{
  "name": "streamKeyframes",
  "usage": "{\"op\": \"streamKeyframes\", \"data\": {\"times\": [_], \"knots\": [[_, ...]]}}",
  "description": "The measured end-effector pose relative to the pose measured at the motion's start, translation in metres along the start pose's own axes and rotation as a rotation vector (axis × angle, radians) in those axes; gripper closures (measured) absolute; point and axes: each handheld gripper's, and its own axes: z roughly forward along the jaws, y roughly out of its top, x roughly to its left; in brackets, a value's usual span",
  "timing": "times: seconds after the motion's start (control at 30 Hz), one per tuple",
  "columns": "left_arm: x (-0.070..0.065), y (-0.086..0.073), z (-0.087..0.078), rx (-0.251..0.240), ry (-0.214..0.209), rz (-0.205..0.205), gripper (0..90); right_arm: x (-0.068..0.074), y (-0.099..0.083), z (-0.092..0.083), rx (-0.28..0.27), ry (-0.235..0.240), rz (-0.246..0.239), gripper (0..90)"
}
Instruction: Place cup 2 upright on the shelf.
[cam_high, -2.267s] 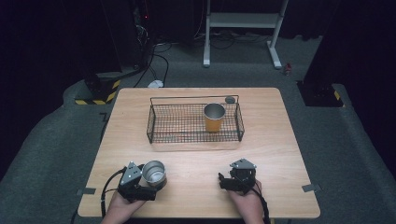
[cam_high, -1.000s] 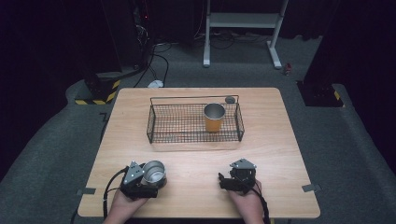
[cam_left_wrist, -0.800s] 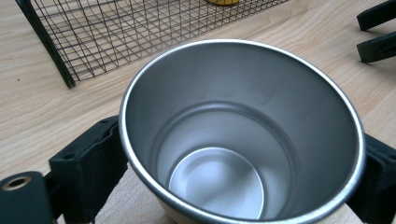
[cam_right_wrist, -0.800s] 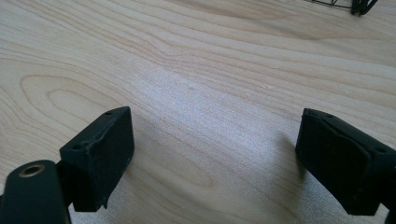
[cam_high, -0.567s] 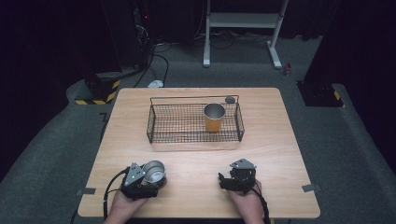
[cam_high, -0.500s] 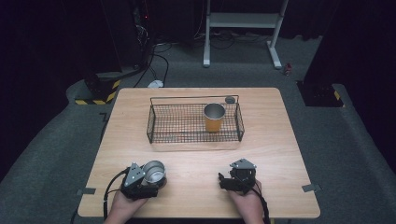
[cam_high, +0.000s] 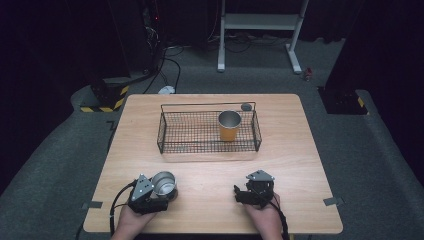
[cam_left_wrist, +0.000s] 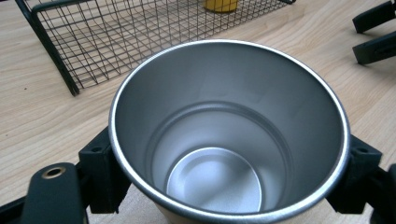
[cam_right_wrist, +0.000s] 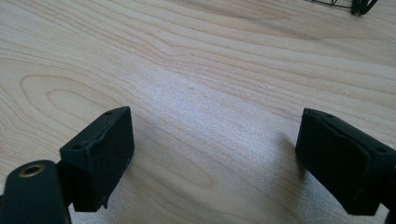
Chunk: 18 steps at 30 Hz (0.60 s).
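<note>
Almost nothing changes on the table (cam_high: 300, 150). The basket (cam_high: 170, 134), at 12 o'clock, keeps its orange cup (cam_high: 229, 126). The left gripper (cam_high: 150, 192), at 7 o'clock, still clamps the steel cup (cam_left_wrist: 229, 130). The right gripper (cam_high: 254, 191), at 5 o'clock, stays spread and empty. Probably a pause before lifting.

Nothing to read here: no word, number, label or brand stands out on any surface. The steel cup (cam_left_wrist: 229, 135) shows a plain brushed inside and a bare rim, the yellow cup (cam_high: 229, 125) carries no print that can be made out from above, and the wooden table (cam_right_wrist: 224, 60) offers only grain. The yellow-and-black hazard striping (cam_high: 107, 104) on the floor edge beyond the table is a marking, with no lettering.
</note>
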Motion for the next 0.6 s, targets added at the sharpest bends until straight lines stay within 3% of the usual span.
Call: {"op": "streamKeyframes", "data": {"times": [0.6], "knots": [[0.0022,0.0054,-0.0089,-0.041,0.026,-0.019,18.8,0.0,0.0,0.0,0.0,0.0,0.0,11.6]]}}
